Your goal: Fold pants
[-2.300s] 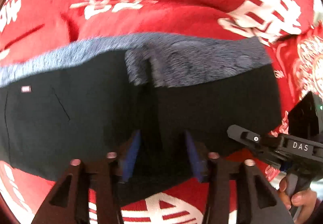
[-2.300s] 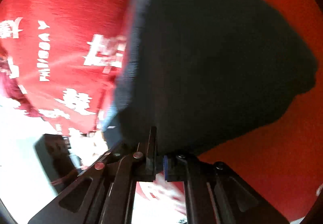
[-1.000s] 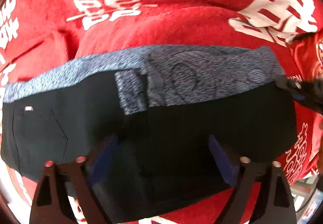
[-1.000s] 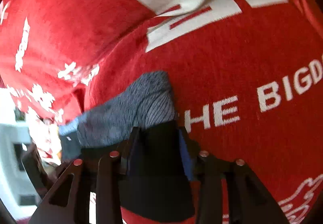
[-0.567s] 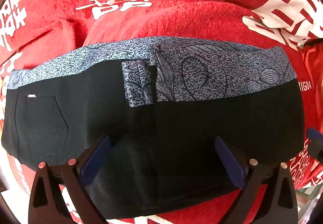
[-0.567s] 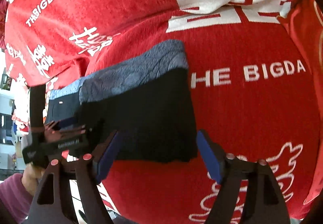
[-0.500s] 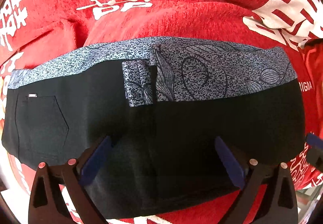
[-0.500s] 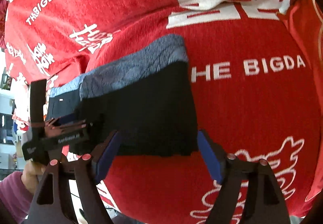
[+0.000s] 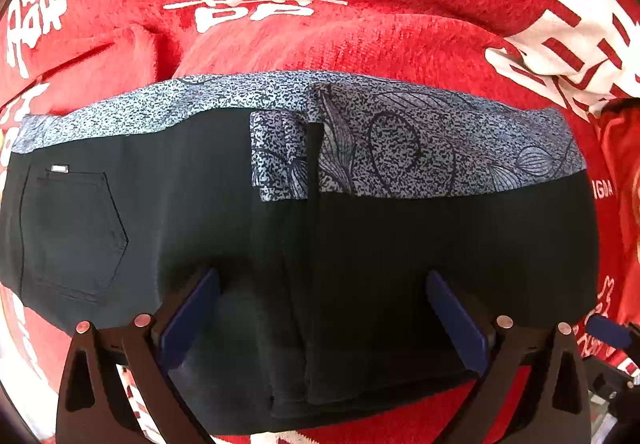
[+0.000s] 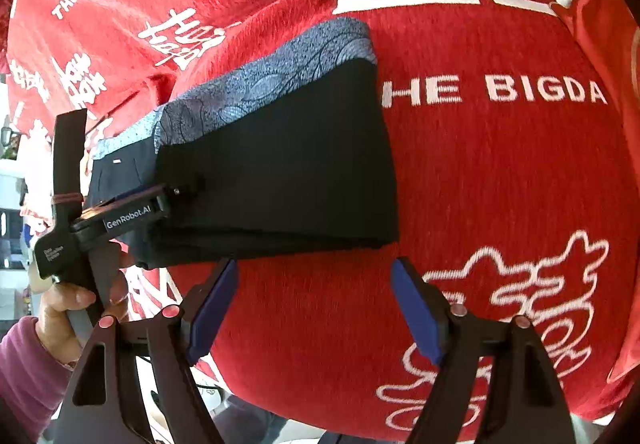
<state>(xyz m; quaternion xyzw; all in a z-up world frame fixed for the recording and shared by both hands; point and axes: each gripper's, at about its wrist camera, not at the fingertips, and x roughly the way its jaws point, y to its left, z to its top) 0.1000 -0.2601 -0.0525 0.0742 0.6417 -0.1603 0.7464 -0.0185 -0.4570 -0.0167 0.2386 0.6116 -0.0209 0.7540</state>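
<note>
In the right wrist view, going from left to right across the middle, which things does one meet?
Left gripper in the person's hand → folded black pants → red blanket with white letters.

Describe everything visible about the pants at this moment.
The pants are black, of a smooth fabric, with a blue-grey band printed with leaf outlines along the far edge. They lie folded in flat layers on the red blanket; one layer overlaps the other near the middle, leaving a back pocket with a small tag exposed. The left gripper hovers open above them, pads apart and pinching nothing; the right gripper is open over bare blanket beside the near edge.
</note>
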